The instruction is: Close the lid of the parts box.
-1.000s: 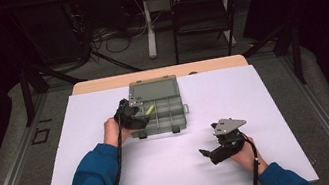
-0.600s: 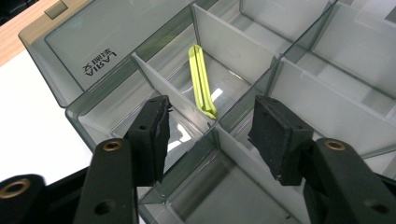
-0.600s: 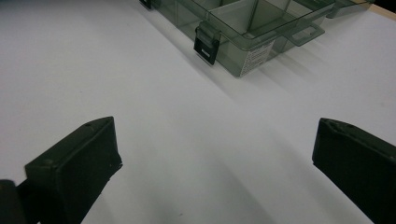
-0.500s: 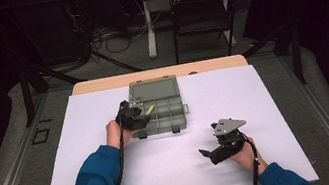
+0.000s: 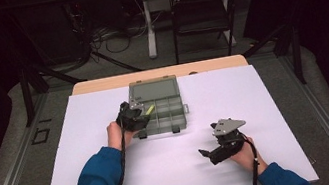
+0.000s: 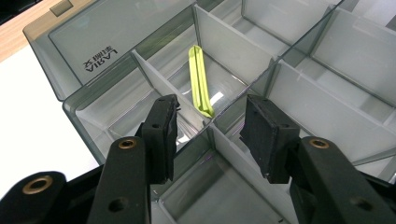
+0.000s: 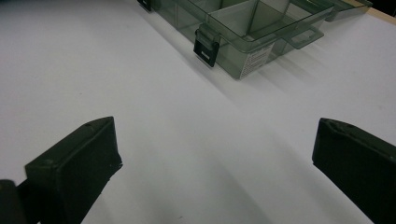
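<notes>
compartment box (image 5: pixel 163 110): lid open. yellow-green strip (image 6: pixel 200 81) lies in a compartment, just beyond left gripper (image 6: pixel 210 123); jaws just closing, nothing pinched. right gripper (image 7: pixel 212 154), well apart, spread wide.

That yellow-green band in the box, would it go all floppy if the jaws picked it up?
Probably. The band looks thin and squashed flat, so it likely droops and stretches. It seems very light. Leaning on the divider, it could slip from the left gripper.
</notes>
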